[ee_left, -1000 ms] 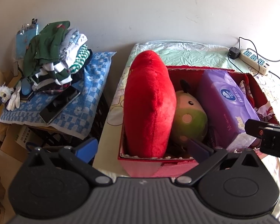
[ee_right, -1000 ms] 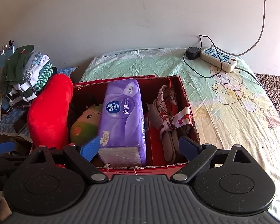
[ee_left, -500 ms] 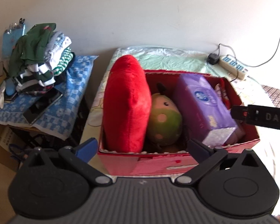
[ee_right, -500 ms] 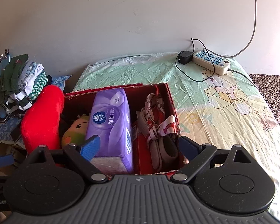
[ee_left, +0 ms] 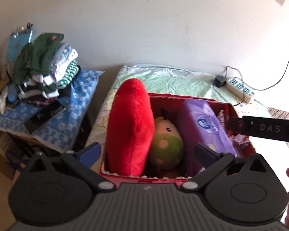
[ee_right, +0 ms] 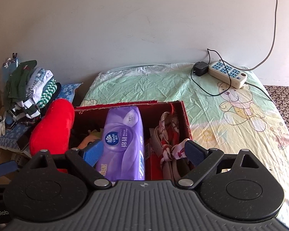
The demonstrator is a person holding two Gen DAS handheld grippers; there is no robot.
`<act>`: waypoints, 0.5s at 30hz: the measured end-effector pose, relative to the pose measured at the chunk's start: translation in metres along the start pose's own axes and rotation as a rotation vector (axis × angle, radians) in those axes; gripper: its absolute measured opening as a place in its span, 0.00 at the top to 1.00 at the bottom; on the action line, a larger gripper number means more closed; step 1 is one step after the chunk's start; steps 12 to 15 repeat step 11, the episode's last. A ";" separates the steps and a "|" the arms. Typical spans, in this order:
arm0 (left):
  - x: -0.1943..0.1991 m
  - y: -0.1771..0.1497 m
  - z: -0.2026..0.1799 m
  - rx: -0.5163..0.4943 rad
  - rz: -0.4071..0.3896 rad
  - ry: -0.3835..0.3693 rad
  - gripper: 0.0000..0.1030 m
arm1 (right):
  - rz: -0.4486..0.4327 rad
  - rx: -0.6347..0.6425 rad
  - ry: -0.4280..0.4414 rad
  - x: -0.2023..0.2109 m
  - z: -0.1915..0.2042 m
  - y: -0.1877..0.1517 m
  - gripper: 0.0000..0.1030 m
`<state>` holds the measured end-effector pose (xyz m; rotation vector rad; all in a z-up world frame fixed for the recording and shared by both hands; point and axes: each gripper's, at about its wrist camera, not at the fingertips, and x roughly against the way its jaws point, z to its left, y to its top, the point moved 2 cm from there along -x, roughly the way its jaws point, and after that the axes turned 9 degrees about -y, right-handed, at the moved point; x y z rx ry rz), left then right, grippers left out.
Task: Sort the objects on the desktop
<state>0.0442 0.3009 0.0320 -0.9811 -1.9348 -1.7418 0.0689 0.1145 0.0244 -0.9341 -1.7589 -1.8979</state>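
A red box [ee_left: 183, 97] [ee_right: 185, 115] stands on the table. It holds a red plush cushion [ee_left: 129, 127] [ee_right: 54, 125], a green round plush toy [ee_left: 165, 144], a purple tissue pack [ee_left: 204, 127] [ee_right: 123, 140] and patterned straps with slippers [ee_right: 169, 142]. My left gripper [ee_left: 147, 152] is open and empty, in front of the box's near wall. My right gripper [ee_right: 143, 152] is open and empty, above the near part of the box. The right gripper's side shows at the right edge of the left wrist view [ee_left: 264, 129].
A white power strip [ee_right: 228, 74] with a black plug and cables lies at the table's far right on the bear-print cloth [ee_right: 231, 115]. A pile of folded clothes [ee_left: 44, 77] and a dark flat box [ee_left: 42, 117] sit on a blue checked cloth at the left.
Both grippers have pulled back and risen from the box, so it looks smaller and farther. The box's contents have not moved.
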 end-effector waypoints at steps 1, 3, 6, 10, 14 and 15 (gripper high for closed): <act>-0.003 0.003 0.000 -0.002 0.001 0.008 0.01 | -0.003 0.002 -0.013 0.000 -0.001 0.001 0.09; -0.009 0.008 0.002 0.009 0.003 0.011 0.01 | -0.005 0.003 -0.018 0.000 -0.004 0.001 0.09; -0.016 0.011 0.001 0.009 0.027 0.001 0.01 | -0.005 -0.011 -0.007 0.001 -0.009 0.000 0.09; -0.019 0.009 0.001 0.006 0.046 -0.014 0.01 | 0.011 -0.030 -0.001 0.001 -0.013 -0.005 0.09; -0.018 0.008 0.000 0.004 0.045 -0.014 0.01 | 0.012 -0.034 -0.003 0.001 -0.013 -0.006 0.09; -0.018 0.008 0.000 0.004 0.045 -0.014 0.01 | 0.012 -0.034 -0.003 0.001 -0.013 -0.006 0.09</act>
